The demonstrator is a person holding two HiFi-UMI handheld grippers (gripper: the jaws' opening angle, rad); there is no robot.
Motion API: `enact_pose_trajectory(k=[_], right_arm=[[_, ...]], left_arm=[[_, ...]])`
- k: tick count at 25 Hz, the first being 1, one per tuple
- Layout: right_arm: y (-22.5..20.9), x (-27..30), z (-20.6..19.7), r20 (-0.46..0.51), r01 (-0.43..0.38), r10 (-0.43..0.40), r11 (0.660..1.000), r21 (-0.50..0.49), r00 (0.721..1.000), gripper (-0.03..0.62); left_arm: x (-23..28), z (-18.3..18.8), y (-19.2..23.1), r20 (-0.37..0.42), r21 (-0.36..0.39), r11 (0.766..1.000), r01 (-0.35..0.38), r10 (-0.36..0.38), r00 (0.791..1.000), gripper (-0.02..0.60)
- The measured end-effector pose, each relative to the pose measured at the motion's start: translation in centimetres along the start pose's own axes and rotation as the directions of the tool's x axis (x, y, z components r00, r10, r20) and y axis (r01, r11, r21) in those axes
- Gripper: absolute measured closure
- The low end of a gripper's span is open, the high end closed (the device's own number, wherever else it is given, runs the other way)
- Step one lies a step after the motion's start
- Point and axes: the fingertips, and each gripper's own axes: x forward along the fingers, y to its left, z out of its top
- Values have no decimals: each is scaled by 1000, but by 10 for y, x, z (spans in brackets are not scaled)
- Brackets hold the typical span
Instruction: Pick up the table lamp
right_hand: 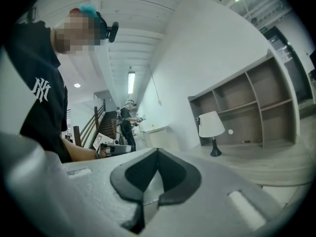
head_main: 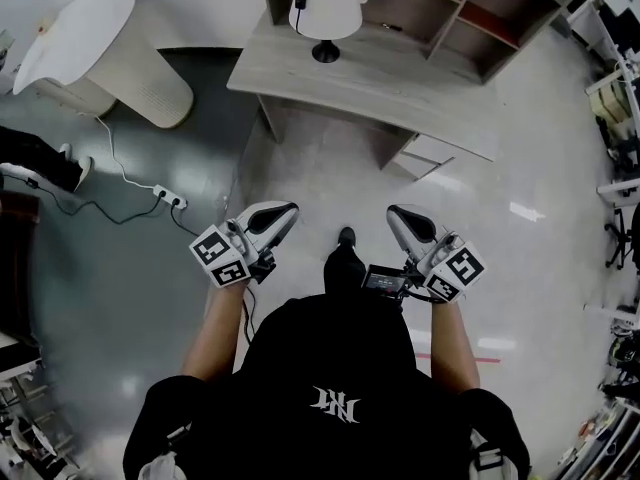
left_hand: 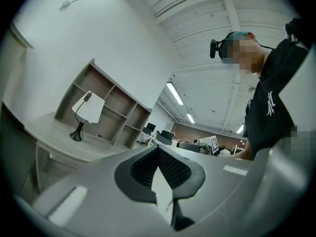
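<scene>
The table lamp point(head_main: 326, 6) has a white shade, a thin black stem and a round black base, and stands on the grey wooden desk point(head_main: 400, 93) at the top of the head view. My left gripper point(head_main: 290, 210) and right gripper point(head_main: 393, 213) are held side by side over the floor, well short of the desk, both shut with nothing between the jaws. In the left gripper view the lamp point(left_hand: 88, 109) shows far off to the left beyond the closed gripper point(left_hand: 158, 148). In the right gripper view the lamp point(right_hand: 211, 125) stands to the right beyond the closed gripper point(right_hand: 158, 151).
An open shelf unit point(head_main: 455, 13) sits on the desk behind the lamp. A tall white bin point(head_main: 125, 58) stands left of the desk, with a power strip point(head_main: 168, 198) and cable on the floor. Another person point(right_hand: 127, 121) stands by stairs in the distance.
</scene>
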Motion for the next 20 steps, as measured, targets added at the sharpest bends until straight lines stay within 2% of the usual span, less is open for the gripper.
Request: enact_pose_trajectory(k=[6,11,15,20], right_arm=[[-77,28,28,-11,-68,68,998,11,998,591],[-138,48,37,-12,-117,118,992,40,993,591],[-171,69,43,-5,-147,147,987,60,989,591],[-199,96,48,-5,-180,180,981,73,984,591]], left_arm=[[67,30,53,-5,0,999,-43,43,999,578],[117,53,94,15,0,997,-75,75,997,578],[132,69,116,42,-1,995,-96,96,995,579],[141,80,149,26,-1,992,-128,128,991,580]])
